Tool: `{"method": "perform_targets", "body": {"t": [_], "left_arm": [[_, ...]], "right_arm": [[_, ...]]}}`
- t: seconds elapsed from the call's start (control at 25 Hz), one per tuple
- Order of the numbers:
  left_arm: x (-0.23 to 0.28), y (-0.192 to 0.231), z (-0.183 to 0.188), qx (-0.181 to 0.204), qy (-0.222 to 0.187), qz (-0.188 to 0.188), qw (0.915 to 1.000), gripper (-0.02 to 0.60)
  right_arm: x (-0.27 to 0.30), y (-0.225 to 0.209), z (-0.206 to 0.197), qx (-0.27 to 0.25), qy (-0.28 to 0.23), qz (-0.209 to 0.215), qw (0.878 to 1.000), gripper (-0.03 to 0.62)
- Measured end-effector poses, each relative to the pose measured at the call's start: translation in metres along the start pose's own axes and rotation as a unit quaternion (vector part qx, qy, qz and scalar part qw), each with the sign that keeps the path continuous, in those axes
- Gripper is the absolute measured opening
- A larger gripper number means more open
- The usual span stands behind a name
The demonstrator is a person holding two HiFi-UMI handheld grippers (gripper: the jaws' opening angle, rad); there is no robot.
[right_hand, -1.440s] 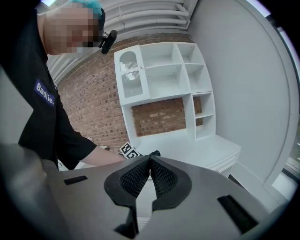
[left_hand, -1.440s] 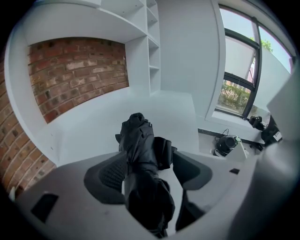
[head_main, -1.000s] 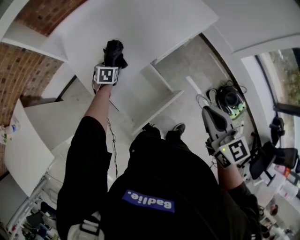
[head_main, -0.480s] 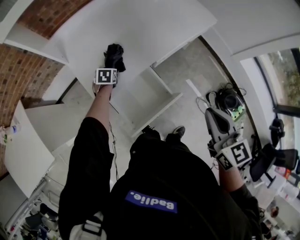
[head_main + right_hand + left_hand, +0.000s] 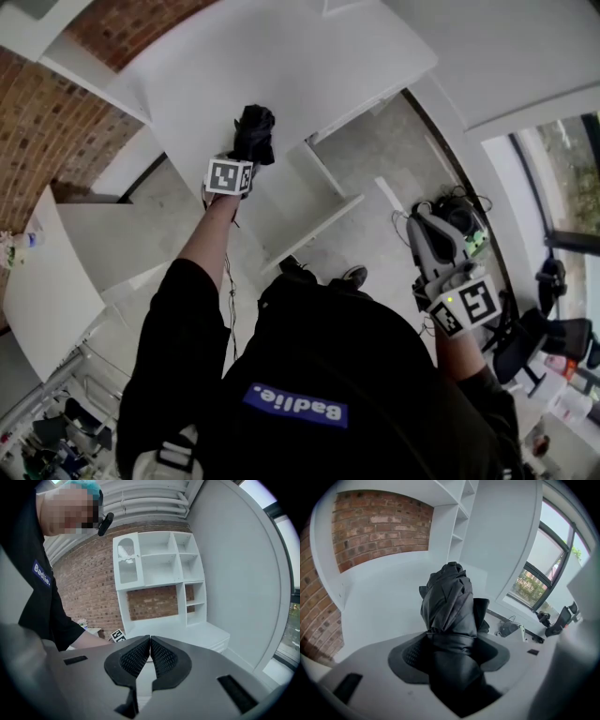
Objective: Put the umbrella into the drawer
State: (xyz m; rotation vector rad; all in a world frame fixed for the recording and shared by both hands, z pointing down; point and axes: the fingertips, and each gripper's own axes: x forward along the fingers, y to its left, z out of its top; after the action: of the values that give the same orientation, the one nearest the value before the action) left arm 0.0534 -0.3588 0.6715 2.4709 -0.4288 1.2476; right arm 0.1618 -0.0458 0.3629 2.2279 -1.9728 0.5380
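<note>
Currently the folded black umbrella [image 5: 449, 602] is held by the left gripper [image 5: 451, 649], whose jaws are closing on it, the pads pressed against the bundled cloth on either side. It is seen over the front part of the white cabinet top [image 5: 281, 75], apparently lifted clear of it, and has not yet been brought to the drawer. Two white ledges [image 5: 314, 220] jut out below the top, nearer the person. These may be pulled-out drawers, though that cannot be told for certain. The right gripper [image 5: 150, 651] is held out at the person's right side, its jaws brought together on nothing.

Trouble is most likely to come from the grip itself. Soft, slippery cloth is squeezed rather than a firm shaft, so the umbrella could slide or sag out if it is swung quickly. Loose folds could also be caught on a drawer edge as it is lowered, leaving it half in. If it is let go too high or off-centre, it could tip over the edge onto the floor.
</note>
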Motion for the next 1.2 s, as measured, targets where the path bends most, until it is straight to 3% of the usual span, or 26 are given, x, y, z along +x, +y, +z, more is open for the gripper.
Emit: {"method": "perform_targets", "body": {"t": [0.32,0.52,0.96,1.2], "left_arm": [[-0.021,-0.085,-0.018,0.045,-0.016,-0.05,0.9976,0.265],[-0.014,-0.118,-0.035,0.08,-0.016,-0.062,0.9947,0.265],[0.049,-0.13,-0.101,0.112,0.055,-0.076,0.9894,0.265],[0.086,-0.131,-0.125,0.095,0.08,-0.074,0.9895,0.267]], "right_arm": [[-0.01,-0.005,0.006,-0.012,-0.005,0.02,1.0,0.031],[-0.017,-0.012,-0.002,-0.007,0.005,0.023,1.0,0.031],[-0.036,-0.035,-0.022,0.007,0.033,-0.02,0.999,0.031],[-0.044,-0.036,-0.035,0.017,0.043,-0.036,0.998,0.031]]}}
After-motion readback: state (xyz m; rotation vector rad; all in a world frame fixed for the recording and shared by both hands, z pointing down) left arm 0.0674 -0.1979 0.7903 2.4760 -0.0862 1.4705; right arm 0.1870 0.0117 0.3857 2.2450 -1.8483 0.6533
